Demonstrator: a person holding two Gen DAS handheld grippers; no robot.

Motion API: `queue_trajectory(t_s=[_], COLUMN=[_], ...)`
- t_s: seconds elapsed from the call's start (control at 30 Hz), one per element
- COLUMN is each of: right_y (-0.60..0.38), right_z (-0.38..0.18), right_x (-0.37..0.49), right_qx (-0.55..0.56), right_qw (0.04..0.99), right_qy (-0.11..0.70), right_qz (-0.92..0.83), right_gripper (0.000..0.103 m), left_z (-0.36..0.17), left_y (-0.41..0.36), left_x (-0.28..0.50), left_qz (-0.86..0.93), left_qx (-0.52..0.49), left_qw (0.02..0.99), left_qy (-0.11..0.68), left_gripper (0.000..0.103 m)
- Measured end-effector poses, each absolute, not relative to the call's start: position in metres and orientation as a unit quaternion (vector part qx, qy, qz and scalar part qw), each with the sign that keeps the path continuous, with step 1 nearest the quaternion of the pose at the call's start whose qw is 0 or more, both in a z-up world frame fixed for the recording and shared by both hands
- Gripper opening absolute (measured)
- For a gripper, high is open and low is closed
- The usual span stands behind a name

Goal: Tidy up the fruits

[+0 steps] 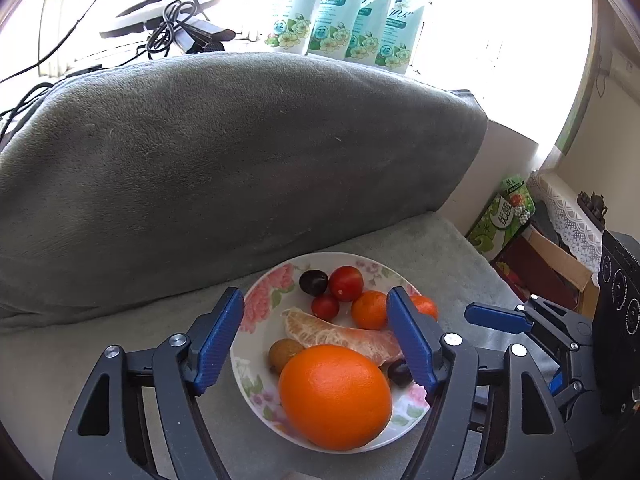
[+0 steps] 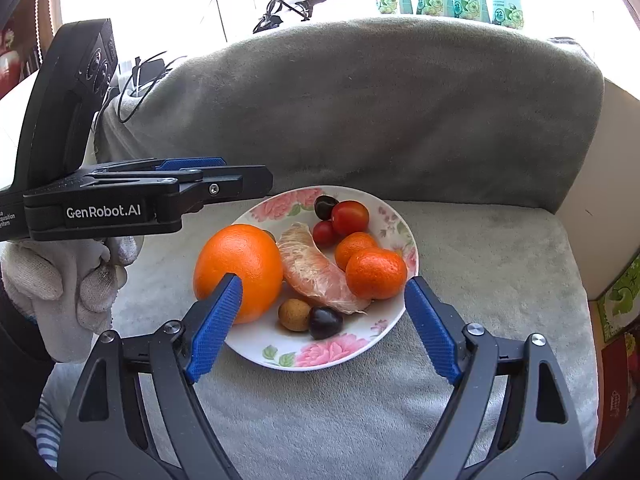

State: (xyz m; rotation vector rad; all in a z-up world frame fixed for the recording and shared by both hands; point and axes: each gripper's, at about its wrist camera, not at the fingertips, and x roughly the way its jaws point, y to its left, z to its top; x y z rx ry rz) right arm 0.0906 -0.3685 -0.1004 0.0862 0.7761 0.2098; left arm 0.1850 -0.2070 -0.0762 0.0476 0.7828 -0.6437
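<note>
A flowered white plate (image 1: pixel 256 300) (image 2: pixel 384 216) sits on a grey cushion. It holds a large orange (image 1: pixel 335 397) (image 2: pixel 238 270), a peeled pomelo segment (image 1: pixel 320 330) (image 2: pixel 312 268), two tangerines (image 1: pixel 370 309) (image 2: pixel 376 273), two cherry tomatoes (image 1: pixel 346 283) (image 2: pixel 350 217), dark grapes (image 1: pixel 313 282) (image 2: pixel 325 322) and a small brown longan (image 1: pixel 284 354) (image 2: pixel 294 314). My left gripper (image 1: pixel 314 342) is open above the plate, the orange just below its fingers. My right gripper (image 2: pixel 324 328) is open over the plate's near rim, empty.
A grey padded backrest (image 1: pixel 224 152) (image 2: pixel 360 112) rises right behind the plate. Detergent pouches (image 1: pixel 344 16) and cables (image 1: pixel 168 28) stand on the sill behind it. Boxes (image 1: pixel 504 216) sit to the right of the cushion. A gloved hand (image 2: pixel 68 276) holds the left gripper.
</note>
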Motion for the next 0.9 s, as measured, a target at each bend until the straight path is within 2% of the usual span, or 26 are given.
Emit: queue_trajectory(t_s=[0.13,0.2,0.9], right_y=[-0.368,-0.368,-0.365], right_z=[-0.100,-0.099,-0.076], right_x=[0.087,0.086,0.059], right_qx=[0.034,0.034,0.031], right_qw=[0.921,0.921,0.935], right_qy=[0.377,0.377,0.345], right_qz=[0.093,0.093,0.076], right_gripper=[0.094,0.094,0.094], left_z=[-0.075,-0.076,-0.047], left_y=[-0.207,-0.207,-0.180], left_x=[0.182,0.180,0.130], left_qz=[-0.307,-0.307,-0.290], left_qx=[0.025,0.026,0.022], left_qw=[0.874,0.874,0.898], left_qy=[0.375,0.376,0.330], left_gripper=[0.077,0.080,0.081])
